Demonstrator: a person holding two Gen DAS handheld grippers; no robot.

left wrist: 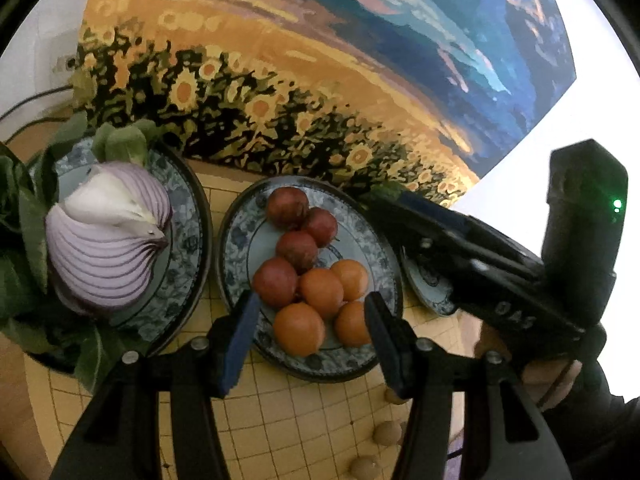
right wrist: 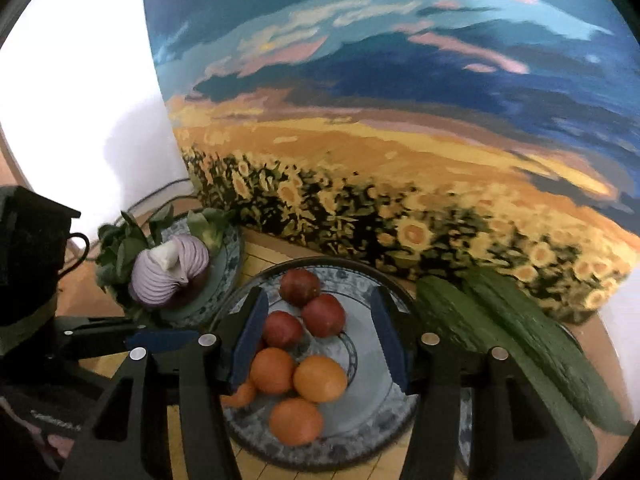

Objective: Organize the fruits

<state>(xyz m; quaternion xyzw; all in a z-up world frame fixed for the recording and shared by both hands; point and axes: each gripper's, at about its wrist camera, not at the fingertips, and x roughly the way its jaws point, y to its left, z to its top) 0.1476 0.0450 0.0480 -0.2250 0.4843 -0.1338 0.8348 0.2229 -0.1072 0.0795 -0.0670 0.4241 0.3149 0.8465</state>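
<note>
fruit plate (left wrist: 236,280): a round blue-patterned plate in the middle of the yellow grid board (left wrist: 280,420), between the onion plate and the cucumber plate.
red fruits (left wrist: 296,250): four small dark red round fruits, packed at the far half of the plate, touching each other.
orange fruits (left wrist: 322,292): four small orange round fruits at the near half, touching each other and the red ones.
left gripper (left wrist: 310,328): about half open, holds nothing; it hovers over the near edge of the fruit plate, and the pads press on no fruit.
right gripper (right wrist: 320,340): partly open, empty; it hangs above the middle of the same plate, and the fruits show between the jaws but nothing is gripped.
handling: the fruits look light, smooth and round, so i think they roll and slip easily; the skin seems firm but can bruise under a hard squeeze.
where to hold: i would take one fruit across its widest part, pads on two opposite sides, starting with an outer fruit because the neighbours leave little room for a finger.
risk: pushing a finger into the pile may roll other fruits off the plate.
nearby: half red onion (left wrist: 108,236) with green leaves on the left plate; two cucumbers (right wrist: 500,340) on the right plate; small brown round things (left wrist: 387,433) lie on the board.
</note>
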